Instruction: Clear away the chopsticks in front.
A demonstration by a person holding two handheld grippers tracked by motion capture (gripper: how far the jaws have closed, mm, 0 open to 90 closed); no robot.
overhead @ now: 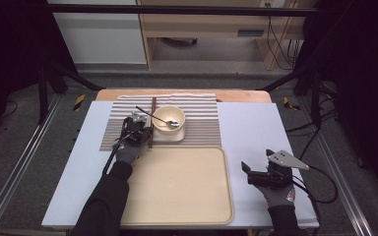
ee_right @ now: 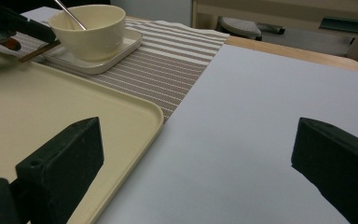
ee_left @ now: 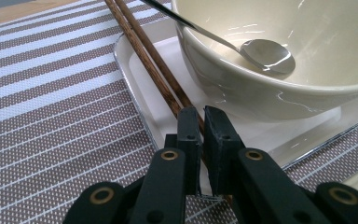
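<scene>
So I'm at the grab stage on the chopsticks point(ee_left: 154, 65). They lie side by side on the striped mat point(ee_left: 51, 93), along the left edge of the little square plate point(ee_left: 142, 88) that the bowl point(ee_left: 270, 60) sits on, with their near ends running in between my left gripper point(ee_left: 202, 122) tips. In the left gripper view the fingers point(ee_left: 188, 135) are nearly together with the sticks pinched in the gap, so I'd call it clamped on them, though the actual contact is tucked behind the tips. From the high view the left gripper point(overhead: 137, 129) sits just left of the bowl point(overhead: 169, 120), right at the near end of the sticks point(overhead: 152, 120).

Right gripper point(overhead: 258, 169) is parked over the bare counter point(overhead: 256, 123), right of the tray point(overhead: 177, 187), fingers wide apart, holding nothing. In its own view the two pads point(ee_right: 65, 158) are well apart with just white surface between.

Next up, as I read it: lift the pair straight off the mat and bring them to the tray. Tricky bits are keeping both sticks in the pinch so neither one slides out or scissors, and not bumping the plate edge or the bowl. There's a spoon point(ee_left: 265, 53) resting in the bowl with its handle poking out over the sticks, so I'd pull back toward me before going up.
</scene>
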